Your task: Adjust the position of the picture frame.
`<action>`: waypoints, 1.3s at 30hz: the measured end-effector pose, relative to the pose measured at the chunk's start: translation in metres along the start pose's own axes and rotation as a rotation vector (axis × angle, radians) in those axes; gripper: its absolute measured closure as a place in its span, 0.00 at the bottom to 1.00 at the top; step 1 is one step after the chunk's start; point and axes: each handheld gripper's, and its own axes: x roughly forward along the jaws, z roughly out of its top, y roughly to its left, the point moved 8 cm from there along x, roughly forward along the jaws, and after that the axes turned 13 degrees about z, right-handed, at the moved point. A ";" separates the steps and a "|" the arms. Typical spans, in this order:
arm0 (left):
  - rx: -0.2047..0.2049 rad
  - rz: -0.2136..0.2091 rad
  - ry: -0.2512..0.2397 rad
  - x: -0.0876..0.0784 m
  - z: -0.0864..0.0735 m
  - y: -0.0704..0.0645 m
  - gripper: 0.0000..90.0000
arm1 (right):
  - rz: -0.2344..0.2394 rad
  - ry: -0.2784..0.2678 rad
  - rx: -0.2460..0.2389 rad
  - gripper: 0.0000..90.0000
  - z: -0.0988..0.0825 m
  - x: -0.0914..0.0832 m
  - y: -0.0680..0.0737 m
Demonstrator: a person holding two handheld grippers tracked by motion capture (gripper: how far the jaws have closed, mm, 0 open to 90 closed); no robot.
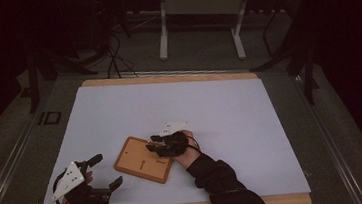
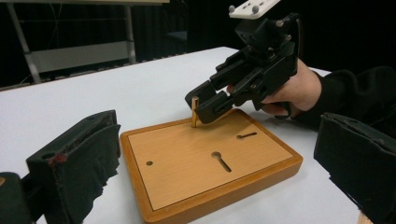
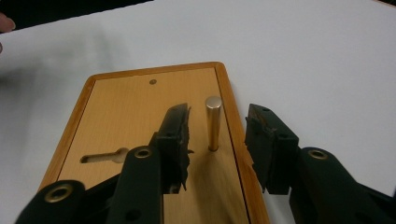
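A wooden board (image 1: 142,159) lies flat on the white table, toward the front. A short brass pin (image 3: 213,123) stands upright in the board near its edge. My right gripper (image 3: 218,112) is open, one jaw on each side of the pin with a gap on both sides. From the left gripper view, the right gripper (image 2: 210,100) tilts down over the pin (image 2: 194,112). The board (image 2: 210,163) has a keyhole slot (image 2: 222,160), a thinner slot (image 2: 246,135) and a small hole (image 2: 149,163). My left gripper (image 1: 107,170) is open and holds nothing, just left of the board.
The white table top (image 1: 220,108) has a wooden rim (image 1: 166,77) at the back and front. A pale desk frame (image 1: 201,19) and dark cables (image 1: 114,53) are on the floor beyond the table. The surroundings are dark.
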 end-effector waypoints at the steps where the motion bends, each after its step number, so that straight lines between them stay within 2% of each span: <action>1: 0.000 0.000 0.002 0.000 0.000 0.000 0.01 | 0.006 0.003 0.003 0.68 0.000 0.001 0.000; 4: 0.000 0.001 -0.001 0.000 0.000 0.000 0.01 | 0.005 0.007 0.010 0.69 -0.001 0.003 -0.001; 5: 0.001 0.000 0.000 0.000 0.000 0.000 0.01 | 0.001 0.010 0.012 0.74 -0.002 0.004 -0.002; 7: 0.002 0.000 0.003 0.000 -0.001 0.000 0.01 | 0.001 0.010 0.012 0.74 -0.002 0.004 -0.002; 9: 0.003 0.000 0.000 0.000 0.000 0.000 0.01 | 0.006 0.012 0.005 0.84 -0.001 0.006 -0.002; 15: 0.008 -0.001 0.007 0.001 -0.001 -0.001 0.01 | 0.013 0.033 -0.008 0.89 -0.003 0.010 0.001; 18: 0.011 -0.003 0.010 0.001 -0.002 -0.001 0.01 | 0.015 0.038 0.006 0.92 -0.005 0.011 -0.001; 21: 0.009 -0.005 0.011 0.001 -0.002 -0.001 0.01 | 0.031 0.028 0.018 0.93 -0.005 0.011 -0.002; 31: 0.010 -0.002 0.010 0.002 -0.002 -0.001 0.01 | 0.034 0.045 0.014 0.94 -0.004 0.010 -0.001; 35: 0.009 -0.003 0.010 0.002 -0.002 -0.001 0.01 | 0.054 0.038 0.033 0.94 -0.005 0.007 0.001; 39: 0.011 -0.003 0.014 0.002 -0.002 -0.001 0.01 | 0.039 0.025 0.025 0.94 -0.004 0.002 0.002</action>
